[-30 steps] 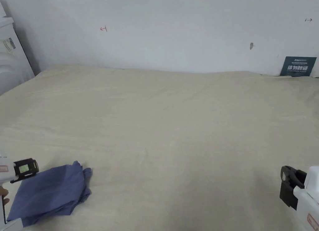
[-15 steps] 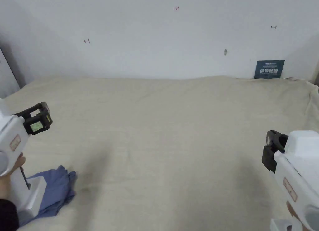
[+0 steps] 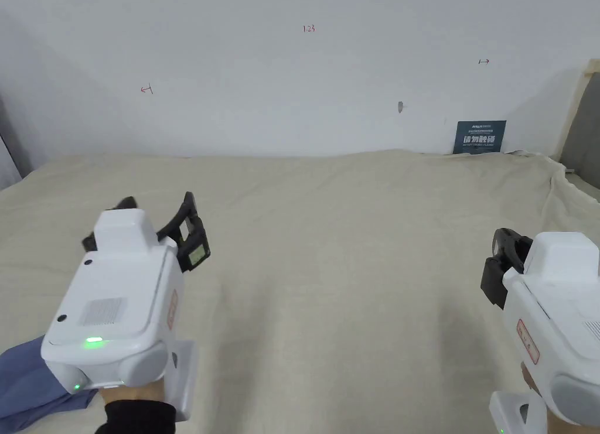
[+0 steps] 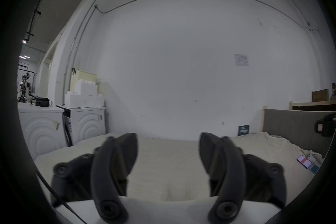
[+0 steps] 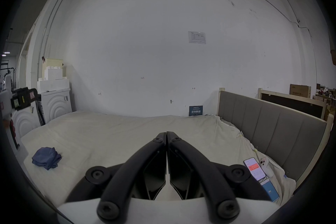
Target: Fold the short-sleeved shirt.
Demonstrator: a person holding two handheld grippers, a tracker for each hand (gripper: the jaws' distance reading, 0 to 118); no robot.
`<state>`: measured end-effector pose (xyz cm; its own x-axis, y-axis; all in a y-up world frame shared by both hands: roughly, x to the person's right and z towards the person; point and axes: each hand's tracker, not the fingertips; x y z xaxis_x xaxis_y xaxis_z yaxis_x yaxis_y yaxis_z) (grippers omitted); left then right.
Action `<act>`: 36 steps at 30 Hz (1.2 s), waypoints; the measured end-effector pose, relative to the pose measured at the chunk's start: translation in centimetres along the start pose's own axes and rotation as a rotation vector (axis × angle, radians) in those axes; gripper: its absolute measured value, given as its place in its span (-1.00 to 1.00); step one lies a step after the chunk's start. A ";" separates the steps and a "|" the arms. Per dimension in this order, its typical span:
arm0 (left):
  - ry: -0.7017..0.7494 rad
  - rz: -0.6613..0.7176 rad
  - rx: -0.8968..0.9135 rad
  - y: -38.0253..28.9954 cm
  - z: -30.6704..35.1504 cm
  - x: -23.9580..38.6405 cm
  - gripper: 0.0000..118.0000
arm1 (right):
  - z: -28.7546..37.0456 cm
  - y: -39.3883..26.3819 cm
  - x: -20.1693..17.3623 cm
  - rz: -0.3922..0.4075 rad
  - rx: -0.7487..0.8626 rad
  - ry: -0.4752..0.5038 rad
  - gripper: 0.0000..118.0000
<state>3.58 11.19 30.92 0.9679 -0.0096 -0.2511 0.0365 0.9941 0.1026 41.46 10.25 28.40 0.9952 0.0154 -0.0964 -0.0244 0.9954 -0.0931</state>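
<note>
Two white plastic grippers with black jaws are up in the air over the big cream-coloured bed sheet (image 3: 351, 265). The left gripper (image 4: 168, 151) has its jaws wide apart with nothing between them. The right gripper (image 5: 166, 134) has its jaws pressed flat together, and nothing is caught in them.

The small blue short-sleeved shirt (image 5: 46, 157) lies in a folded bundle on the sheet, near the left side of the bed. In the head view just a blue corner of it peeks out at the bottom left, under the left gripper's white body. Neither gripper is touching it.

A second ago the left gripper was low, right beside the shirt. Half a second ago it was already higher and off the cloth. Now it is up in front of the person, away from the shirt. The shirt looks the same neat bundle as it did then. The right gripper has stayed out on the right side, well away from the shirt.

So it looks like the left gripper let go and the folding is done, or almost done. The bundle sits a bit lumpy, so it might need one more pat to lie flat.

Over by the grey padded headboard (image 5: 272, 118), two phones (image 5: 254, 168) rest on the sheet, far from the shirt.
</note>
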 end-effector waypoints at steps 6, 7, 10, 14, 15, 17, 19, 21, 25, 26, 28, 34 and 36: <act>-0.083 0.012 -0.060 -2.3 0.6 2.0 -0.99 | 0.2 0.3 0.0 0.007 0.017 0.001 -1.00; -0.099 0.031 -0.080 -2.6 0.6 2.0 -1.00 | 0.2 0.3 0.0 0.008 0.019 0.001 -1.00; -0.115 0.068 -0.118 -3.0 0.6 2.3 -1.00 | 0.7 0.4 0.1 0.009 0.023 -0.001 -1.00; -0.117 0.043 -0.121 -3.0 0.7 2.9 -1.00 | 0.7 0.3 0.1 0.012 0.025 -0.004 -1.00; -0.122 0.045 -0.120 -3.0 0.6 2.9 -1.00 | 0.7 0.3 0.1 0.010 0.026 -0.003 -1.00; -0.120 0.040 -0.116 -2.8 0.8 3.0 -1.00 | 0.8 0.3 0.0 0.011 0.028 -0.004 -1.00; -0.119 0.029 -0.112 -2.7 0.8 2.9 -1.00 | 0.7 0.3 0.0 0.014 0.027 -0.004 -1.00; -0.120 0.022 -0.111 -2.7 0.8 2.9 -1.00 | 0.7 0.3 0.0 0.013 0.027 -0.002 -1.00; -0.130 0.024 -0.106 -2.5 0.9 2.8 -1.00 | 0.6 0.3 -0.1 0.013 0.026 0.001 -1.00; -0.131 0.023 -0.106 -2.5 0.9 2.8 -1.00 | 0.9 0.2 -0.1 0.014 0.026 0.001 -1.00; -0.131 0.023 -0.106 -2.5 0.9 2.8 -1.00 | 1.0 0.2 -0.1 0.018 0.027 0.003 -1.00; -0.131 0.013 -0.101 -2.4 0.9 2.9 -1.00 | 1.0 0.2 0.1 0.024 0.028 0.005 -1.00; -0.131 0.019 -0.105 -2.4 0.9 2.8 -1.00 | 1.1 0.2 0.2 0.024 0.029 0.005 -1.00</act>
<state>6.42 8.69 30.80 0.9926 0.0019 -0.1217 -0.0015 1.0000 0.0030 41.71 10.58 29.42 0.9939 0.0391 -0.1031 -0.0456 0.9970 -0.0620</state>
